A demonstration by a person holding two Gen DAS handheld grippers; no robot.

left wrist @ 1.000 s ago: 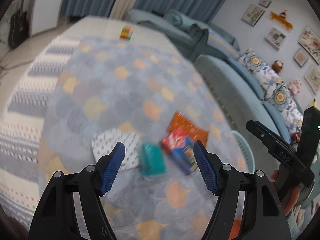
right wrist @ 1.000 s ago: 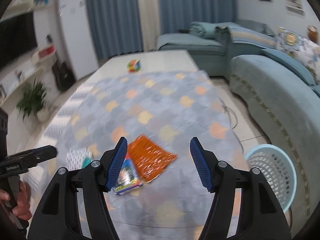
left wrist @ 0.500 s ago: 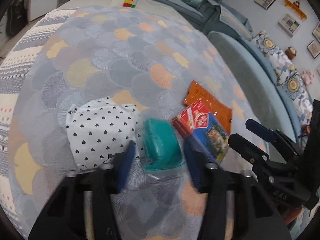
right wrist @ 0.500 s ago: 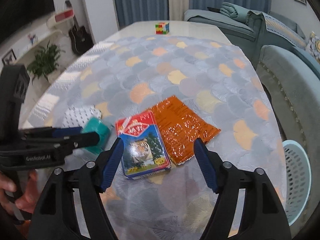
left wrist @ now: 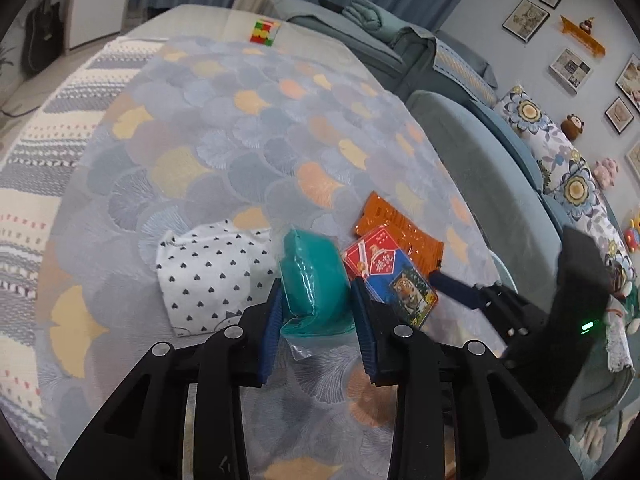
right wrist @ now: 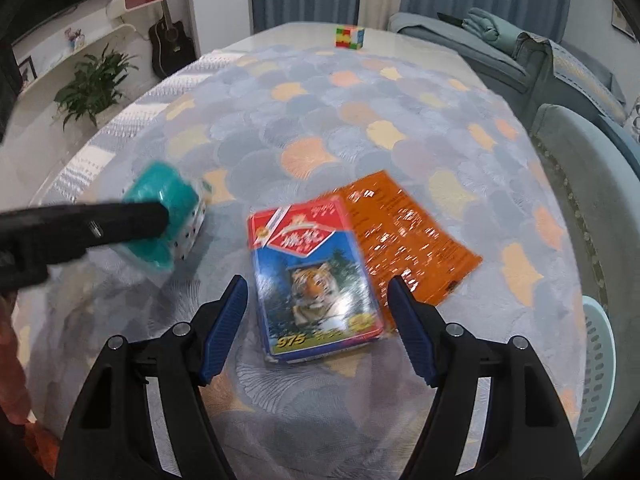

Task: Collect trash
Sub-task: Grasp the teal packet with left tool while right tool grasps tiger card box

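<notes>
My left gripper [left wrist: 316, 332] is shut on a teal plastic-wrapped packet [left wrist: 314, 280], which also shows in the right wrist view [right wrist: 164, 208]. Beside it lies a white packet with black hearts [left wrist: 208, 276]. A red-and-blue box with a tiger picture [right wrist: 314, 284] lies on the table, overlapping an orange foil wrapper [right wrist: 412, 240]. My right gripper [right wrist: 316, 328] is open, its fingers on either side of the tiger box's near end. The tiger box [left wrist: 390, 276] and orange wrapper [left wrist: 400, 232] also show in the left wrist view.
The table has a grey-blue scalloped cloth [right wrist: 320, 112]. A colourful cube [right wrist: 350, 37] sits at the far end. A light-blue laundry-style basket [right wrist: 596, 376] stands on the floor at the right, next to a grey-blue sofa [right wrist: 592, 168].
Both grippers have come down and forward to the table. My left gripper has closed on the teal packet. My right gripper has moved in around the tiger box, still open.
</notes>
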